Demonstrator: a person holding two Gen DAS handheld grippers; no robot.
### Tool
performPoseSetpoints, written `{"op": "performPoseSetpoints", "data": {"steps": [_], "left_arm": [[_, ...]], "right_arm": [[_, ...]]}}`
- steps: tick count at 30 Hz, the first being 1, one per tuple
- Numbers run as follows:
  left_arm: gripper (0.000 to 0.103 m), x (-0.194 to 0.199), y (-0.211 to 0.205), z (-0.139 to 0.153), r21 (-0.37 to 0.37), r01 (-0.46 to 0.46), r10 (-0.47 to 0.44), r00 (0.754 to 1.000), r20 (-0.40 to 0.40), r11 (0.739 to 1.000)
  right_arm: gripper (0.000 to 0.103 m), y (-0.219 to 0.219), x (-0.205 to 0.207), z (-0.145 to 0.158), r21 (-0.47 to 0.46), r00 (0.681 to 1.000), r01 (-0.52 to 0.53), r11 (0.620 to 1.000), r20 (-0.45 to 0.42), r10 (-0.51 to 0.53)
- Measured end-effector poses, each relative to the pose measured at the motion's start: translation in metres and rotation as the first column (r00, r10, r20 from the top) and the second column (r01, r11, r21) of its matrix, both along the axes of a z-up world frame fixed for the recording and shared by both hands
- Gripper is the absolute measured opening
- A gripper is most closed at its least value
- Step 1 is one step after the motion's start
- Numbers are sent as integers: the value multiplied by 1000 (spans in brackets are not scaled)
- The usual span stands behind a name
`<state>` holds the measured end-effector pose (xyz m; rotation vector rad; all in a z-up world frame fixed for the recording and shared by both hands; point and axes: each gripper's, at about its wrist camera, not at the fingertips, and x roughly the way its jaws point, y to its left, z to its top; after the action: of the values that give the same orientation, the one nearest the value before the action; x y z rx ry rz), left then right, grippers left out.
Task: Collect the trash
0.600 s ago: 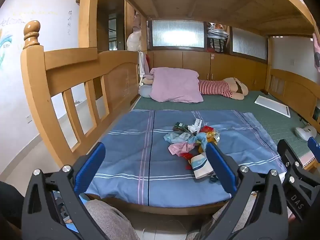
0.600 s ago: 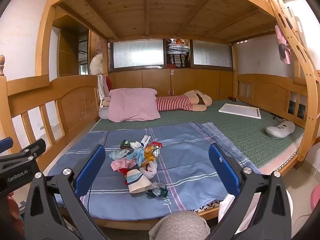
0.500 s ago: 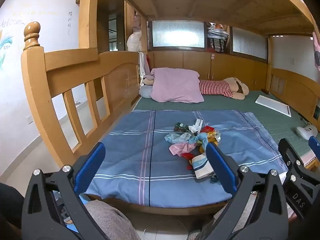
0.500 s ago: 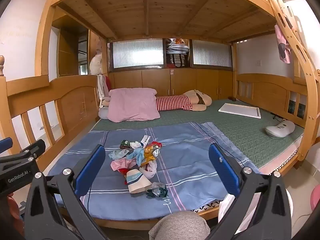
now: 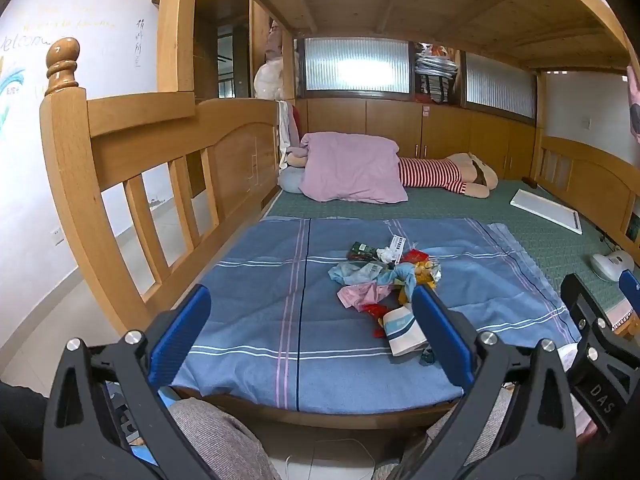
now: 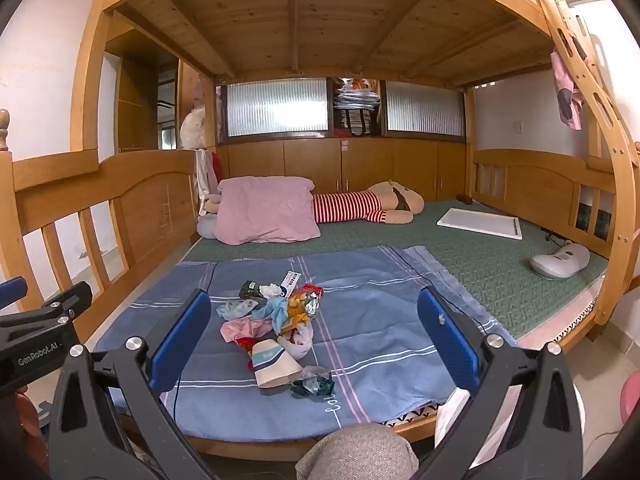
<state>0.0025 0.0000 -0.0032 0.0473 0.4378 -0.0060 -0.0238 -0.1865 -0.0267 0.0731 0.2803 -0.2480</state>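
Trash (image 6: pixel 276 328) lay heaped on the blanket (image 6: pixel 380 320); both grippers (image 5: pixel 310 330) (image 6: pixel 314 330) gaped wide, empty—best started with the near cup (image 6: pixel 274 366).

Daylight comes in through the ribbed frosted windows (image 5: pixel 356 65) at the far end of the bunk, and the middle pane blows out to white glare in both views. The rest is evenly and softly lit, with only faint shadows under the pile of trash (image 6: pixel 276 324) on the blue blanket (image 6: pixel 360 320). Focus is sharp with no motion blur. Fisheye distortion bows the wooden bed frame (image 6: pixel 84 80), and the corners fall to black.
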Motion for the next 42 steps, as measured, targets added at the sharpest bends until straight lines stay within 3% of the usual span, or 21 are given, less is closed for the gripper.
{"op": "performPoseSetpoints", "data": {"steps": [42], "left_arm": [[100,-1,1,-2,-7,1,-1,1000,0,1000]], "right_arm": [[100,-1,2,5,-1,1000,3,1000,-3,-3]]}}
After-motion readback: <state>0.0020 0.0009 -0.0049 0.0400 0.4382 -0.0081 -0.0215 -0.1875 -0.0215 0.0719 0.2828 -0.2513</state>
